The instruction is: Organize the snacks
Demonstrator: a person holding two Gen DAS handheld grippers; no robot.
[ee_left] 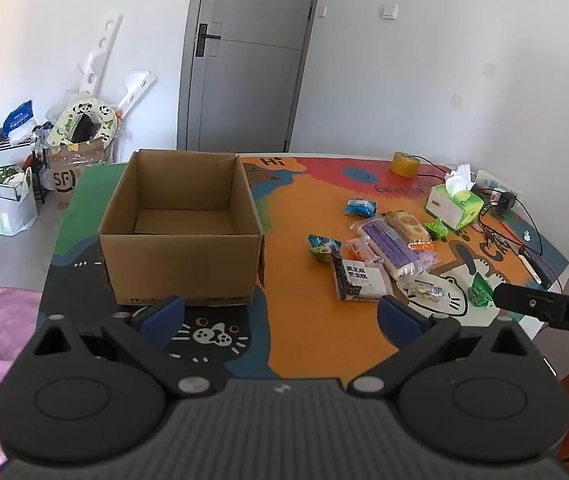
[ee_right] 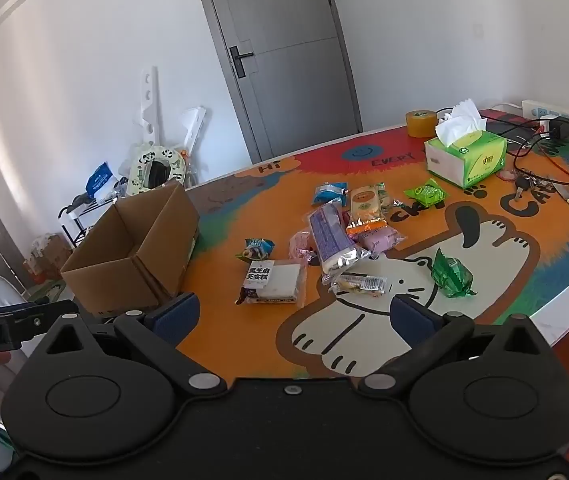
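Observation:
An open, empty cardboard box [ee_left: 182, 232] [ee_right: 132, 256] stands on the left of the colourful table mat. Several snack packets lie in a loose pile to its right: a black-and-white packet [ee_left: 360, 282] [ee_right: 272, 282], a long purple packet [ee_left: 392, 246] [ee_right: 330, 236], a tan biscuit packet [ee_left: 408, 226] [ee_right: 364, 202], blue packets [ee_left: 360, 206] [ee_right: 328, 192] and green ones [ee_left: 480, 290] [ee_right: 450, 274]. My left gripper [ee_left: 280, 316] hangs open in front of the box, nothing between its fingers. My right gripper [ee_right: 294, 316] is open above the mat, short of the pile.
A green tissue box [ee_left: 454, 202] [ee_right: 464, 158], a tape roll [ee_left: 404, 164] [ee_right: 420, 122], cables, keys and a power strip [ee_right: 550, 114] crowd the table's far right. Bags, a rack and cartons [ee_left: 64, 168] stand on the floor left of the table. A grey door [ee_left: 244, 60] is behind.

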